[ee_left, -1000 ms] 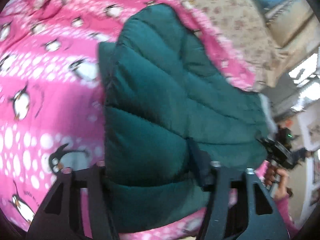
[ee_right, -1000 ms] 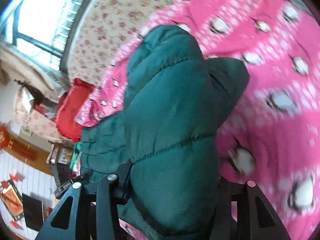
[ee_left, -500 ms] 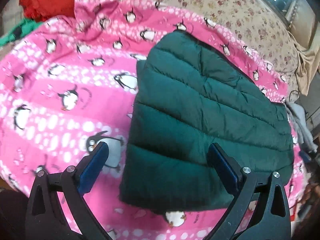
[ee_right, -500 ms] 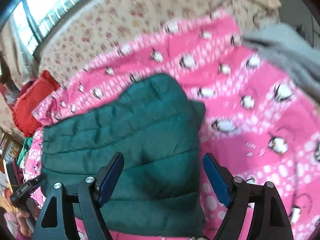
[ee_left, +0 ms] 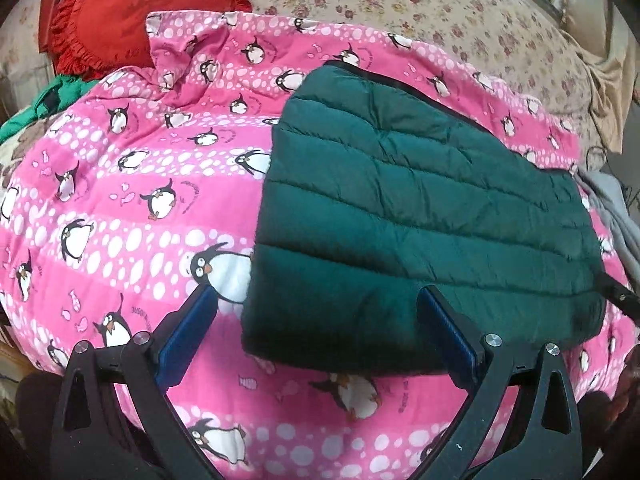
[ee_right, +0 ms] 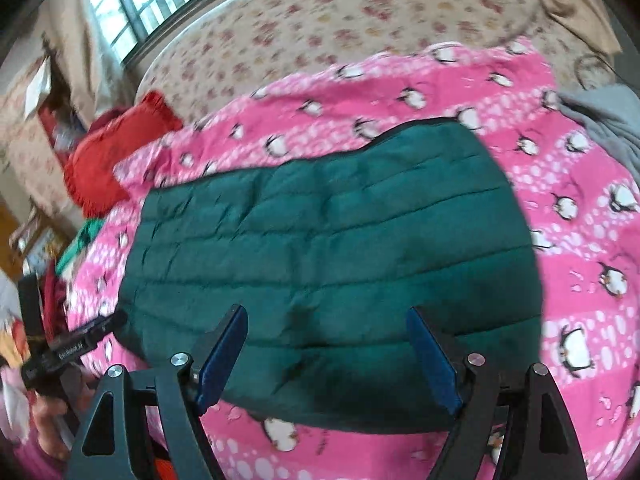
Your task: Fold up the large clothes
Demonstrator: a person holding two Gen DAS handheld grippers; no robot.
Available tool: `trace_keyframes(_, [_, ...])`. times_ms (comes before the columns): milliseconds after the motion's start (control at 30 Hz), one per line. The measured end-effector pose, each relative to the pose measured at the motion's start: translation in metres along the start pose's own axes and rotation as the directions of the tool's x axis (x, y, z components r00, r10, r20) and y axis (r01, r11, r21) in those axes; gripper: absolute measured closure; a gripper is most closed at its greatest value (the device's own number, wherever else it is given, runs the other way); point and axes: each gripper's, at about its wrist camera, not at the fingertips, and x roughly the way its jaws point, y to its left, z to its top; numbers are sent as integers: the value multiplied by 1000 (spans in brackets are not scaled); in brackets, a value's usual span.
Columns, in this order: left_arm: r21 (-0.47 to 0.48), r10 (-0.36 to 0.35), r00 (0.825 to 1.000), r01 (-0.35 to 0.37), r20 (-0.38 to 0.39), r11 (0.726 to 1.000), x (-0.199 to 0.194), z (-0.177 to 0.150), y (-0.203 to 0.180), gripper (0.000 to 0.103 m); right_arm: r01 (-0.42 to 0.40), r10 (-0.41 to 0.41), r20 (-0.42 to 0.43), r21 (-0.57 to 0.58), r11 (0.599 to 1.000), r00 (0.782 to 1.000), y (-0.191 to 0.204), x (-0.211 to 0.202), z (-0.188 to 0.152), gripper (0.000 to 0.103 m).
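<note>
Item: dark green quilted puffer jacket, folded into a padded rectangle and lying flat on a pink penguin-print quilt, nearer the quilt's right side in the left wrist view. A thin dark trim is showing along its far edge.

Orientation: the long axis is running side to side across the bed, with the stitched channels lying parallel to it. In the left wrist view the left end is sitting farther away and the right end is reaching toward a grey garment; in the right wrist view the near long edge is facing the tool.

Tools: left gripper is hovering wide apart over the jacket's near left corner, gripping nothing. Right gripper is likewise spread wide over the near edge, empty, blue pads clear of the cloth.

Step in hand, as judged: the fold appears laid down and both tools are standing off; any remaining work is likely squaring or a further halving. To do it well, each gripper should be taking a near corner through all layers, lifting evenly, and carrying across the short axis so the channels stay aligned and the padding is not bunching.

Surroundings: red ruffled cushion at the quilt's far left; floral bedsheet beyond.
</note>
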Motion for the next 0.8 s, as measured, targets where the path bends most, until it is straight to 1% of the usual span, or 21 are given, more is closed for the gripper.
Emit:
trace_keyframes(167, [15, 8, 1000, -8, 19, 1000, -5, -7, -9, 3, 14, -14, 11, -70, 997, 1000, 33, 9, -13, 23])
trace_keyframes(267, [40, 27, 999, -29, 38, 999, -10, -10, -14, 3, 22, -21, 12, -88, 996, 1000, 43, 12, -17, 23])
trace_keyframes(433, [37, 20, 997, -22, 68, 999, -17, -13, -16, 3, 20, -17, 28, -107, 994, 999, 55, 9, -20, 23])
trace_keyframes(667, [43, 30, 992, -35, 126, 998, -27, -16, -23, 3, 14, -10, 55, -89, 996, 998, 67, 4, -28, 23])
trace_keyframes(800, [51, 40, 988, -48, 152, 998, -33, -19, -27, 3, 11, -6, 52, -91, 996, 999, 73, 5, -33, 23])
